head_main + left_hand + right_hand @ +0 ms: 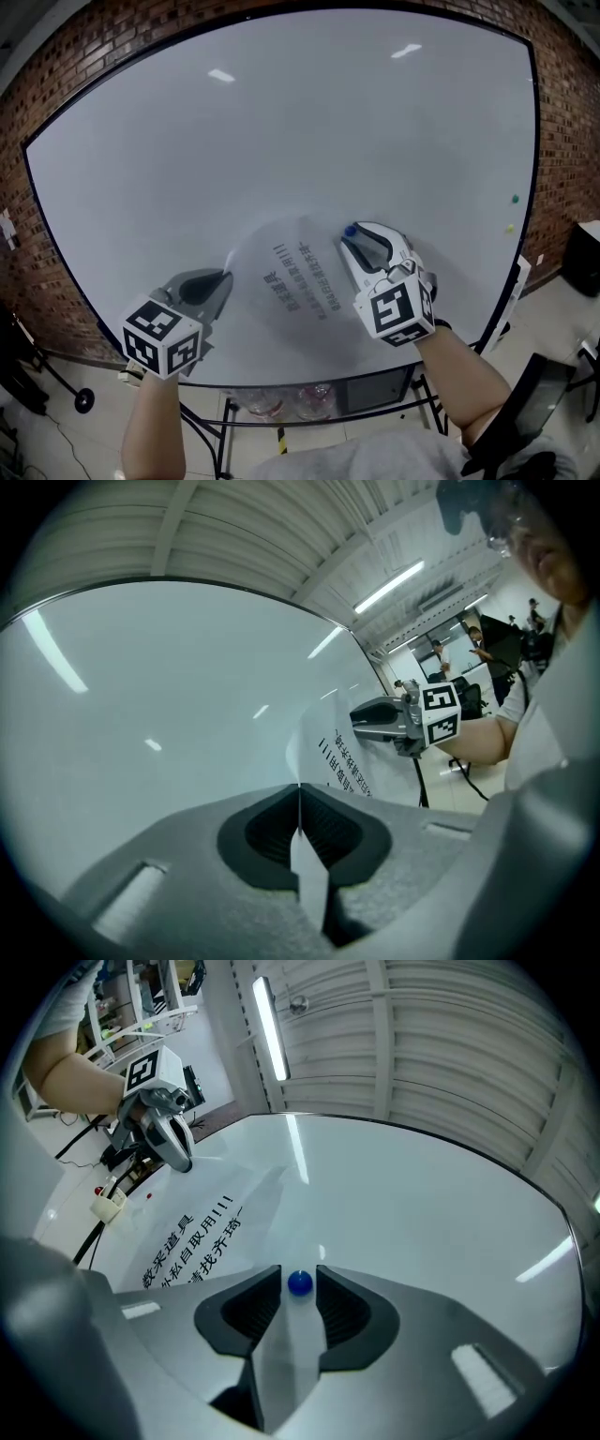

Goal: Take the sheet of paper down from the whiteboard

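A sheet of paper [300, 291] lies flat on the whiteboard [281, 122]. At the sheet's left edge, the left gripper [227, 276] pinches it tight. At its upper right corner, the right gripper [351, 236] stands wide astride a blue magnet [299, 1283], nearer than the left.

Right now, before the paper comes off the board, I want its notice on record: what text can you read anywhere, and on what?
On the paper, first line: "数采道具"
Second line: "私自取用!!!", its start cut off
Third line: "请找齐琦~", read with some doubt
On the cubes: square patterns only, no words
Nothing else is readable.
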### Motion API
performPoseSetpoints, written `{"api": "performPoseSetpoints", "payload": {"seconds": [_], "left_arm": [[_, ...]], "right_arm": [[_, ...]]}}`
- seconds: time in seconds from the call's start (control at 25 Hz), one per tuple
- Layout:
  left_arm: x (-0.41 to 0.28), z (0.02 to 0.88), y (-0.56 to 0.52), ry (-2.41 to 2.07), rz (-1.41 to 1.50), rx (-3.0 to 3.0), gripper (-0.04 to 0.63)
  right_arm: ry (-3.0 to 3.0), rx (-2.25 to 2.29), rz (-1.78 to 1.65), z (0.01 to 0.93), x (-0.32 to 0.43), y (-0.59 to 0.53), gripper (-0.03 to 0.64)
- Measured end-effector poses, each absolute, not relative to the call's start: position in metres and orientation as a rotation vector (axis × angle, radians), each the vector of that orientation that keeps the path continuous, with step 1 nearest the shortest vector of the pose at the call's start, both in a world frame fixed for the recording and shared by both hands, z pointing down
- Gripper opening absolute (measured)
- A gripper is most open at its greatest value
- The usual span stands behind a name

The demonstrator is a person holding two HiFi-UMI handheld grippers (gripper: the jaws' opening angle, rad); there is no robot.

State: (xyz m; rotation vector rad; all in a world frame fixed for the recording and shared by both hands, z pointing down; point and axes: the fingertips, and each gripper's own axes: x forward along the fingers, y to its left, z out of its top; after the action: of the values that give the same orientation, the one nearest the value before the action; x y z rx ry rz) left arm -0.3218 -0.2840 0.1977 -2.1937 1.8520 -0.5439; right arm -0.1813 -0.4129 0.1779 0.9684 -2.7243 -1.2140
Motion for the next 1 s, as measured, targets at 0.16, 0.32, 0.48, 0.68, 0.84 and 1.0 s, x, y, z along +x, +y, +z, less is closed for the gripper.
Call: {"api": "performPoseSetpoints", "payload": {"seconds": [0.16,0.32,0.48,0.68,0.84,1.0], "left_arm": [[-0.309,0.205,-0.275,1.877,-0.503,-2.214,0.003],[-0.282,0.219,-0.258,1.883,-0.419,-2.251,0.003],[-0.246,0.253,-0.243,1.895,-0.344,-2.263,0.003],[-0.232,0.257,-0.233,1.919,-0.231,-2.347,0.003],[-0.203,0.284,-0.220,1.891,-0.148,-2.452,0.003],[-0.176,0.315,-0.195,1.864,-0.043,-2.525,0.003]], "right_arm": [[-2.792,0.921,-1.185,0.181,-0.162,-0.400,0.144],[-2.955,0.719,-0.963,0.212,-0.139,-0.370,0.087],[-3.016,0.624,-0.784,0.266,-0.110,-0.349,0.029],[-2.999,0.579,-0.606,0.283,-0.105,-0.334,0.002],[-2.974,0.574,-0.473,0.315,-0.085,-0.316,0.002],[-2.942,0.599,-0.367,0.352,-0.057,-0.285,0.002]]}}
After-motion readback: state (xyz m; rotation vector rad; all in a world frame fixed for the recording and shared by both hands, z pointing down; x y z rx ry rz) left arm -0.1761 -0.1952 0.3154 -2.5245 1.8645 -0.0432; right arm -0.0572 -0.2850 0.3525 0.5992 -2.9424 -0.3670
